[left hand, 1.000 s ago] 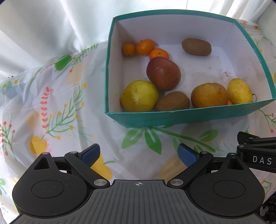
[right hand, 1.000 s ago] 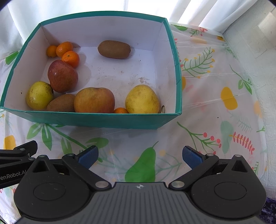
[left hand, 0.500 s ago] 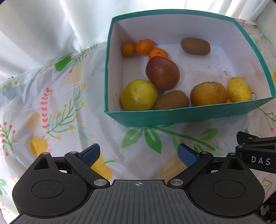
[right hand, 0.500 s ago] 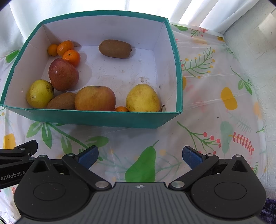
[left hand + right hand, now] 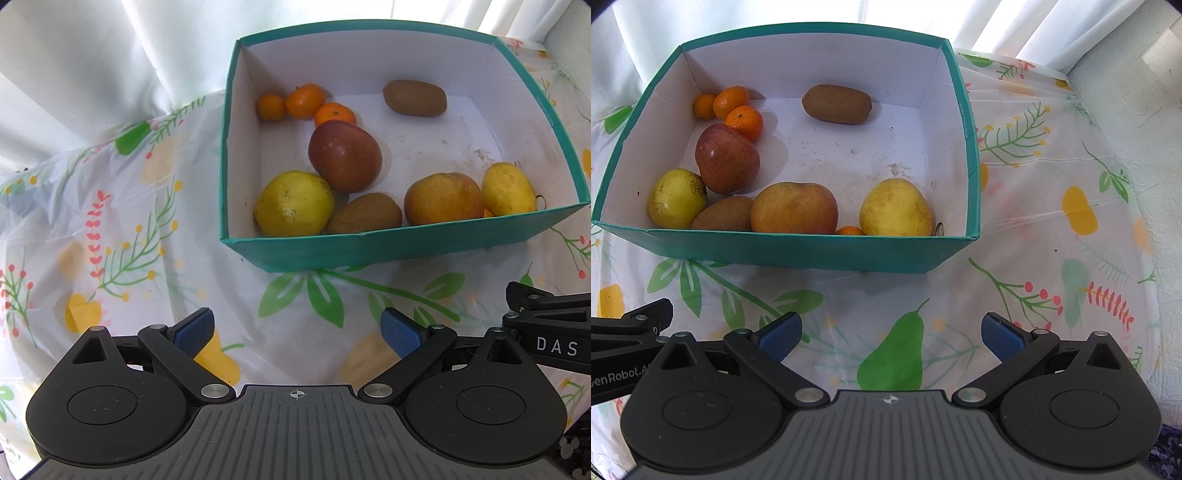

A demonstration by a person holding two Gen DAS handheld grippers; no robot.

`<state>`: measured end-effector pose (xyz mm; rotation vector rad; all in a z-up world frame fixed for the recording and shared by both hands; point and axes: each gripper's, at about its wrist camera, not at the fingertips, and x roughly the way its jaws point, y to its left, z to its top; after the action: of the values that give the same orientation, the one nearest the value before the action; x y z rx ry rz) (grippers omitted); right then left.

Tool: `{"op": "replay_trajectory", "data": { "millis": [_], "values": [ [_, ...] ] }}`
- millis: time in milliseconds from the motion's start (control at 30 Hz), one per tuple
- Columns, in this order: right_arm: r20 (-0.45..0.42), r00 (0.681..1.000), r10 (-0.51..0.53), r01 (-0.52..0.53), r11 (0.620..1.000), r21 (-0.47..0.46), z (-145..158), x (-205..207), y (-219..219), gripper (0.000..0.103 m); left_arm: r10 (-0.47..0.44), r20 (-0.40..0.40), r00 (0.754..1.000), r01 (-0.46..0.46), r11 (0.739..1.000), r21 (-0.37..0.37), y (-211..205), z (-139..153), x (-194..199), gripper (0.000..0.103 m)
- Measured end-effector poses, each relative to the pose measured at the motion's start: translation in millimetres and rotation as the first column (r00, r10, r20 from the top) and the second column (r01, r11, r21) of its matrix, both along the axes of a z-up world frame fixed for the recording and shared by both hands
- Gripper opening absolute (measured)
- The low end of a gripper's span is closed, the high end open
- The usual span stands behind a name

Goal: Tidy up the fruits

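Both tools wait short of the teal box (image 5: 798, 251), presumably to survey before reaching in. The left gripper (image 5: 297, 332) and right gripper (image 5: 890, 332) are spread wide and carry nothing. Against the box's near wall lie two pears (image 5: 895, 208), a kiwi (image 5: 724, 214) and an apple (image 5: 794, 208); farther in, a red apple (image 5: 726, 158); three mandarins (image 5: 744, 122) occupy its far-left corner.

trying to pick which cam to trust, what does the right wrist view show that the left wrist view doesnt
Only the right wrist view shows the small orange clearly, the printed green pear and the white wall. Only the left wrist view shows the cloth left of the teal box and more curtain. Both show the box, its two kiwis and apples, and both grippers open, left gripper, right gripper.
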<state>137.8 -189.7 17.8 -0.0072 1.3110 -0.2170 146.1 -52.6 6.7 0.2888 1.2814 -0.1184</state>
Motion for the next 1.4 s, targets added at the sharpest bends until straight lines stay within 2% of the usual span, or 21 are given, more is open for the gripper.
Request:
{"op": "replay_trajectory", "data": {
  "millis": [1400],
  "values": [
    [0.002,1.000,0.005,-0.004,1.000,-0.019,0.8,-1.7,3.6,0.103,-0.008,0.004,1.000,0.008,1.000,0.008,-0.2,0.0,0.0,0.099]
  ]
}}
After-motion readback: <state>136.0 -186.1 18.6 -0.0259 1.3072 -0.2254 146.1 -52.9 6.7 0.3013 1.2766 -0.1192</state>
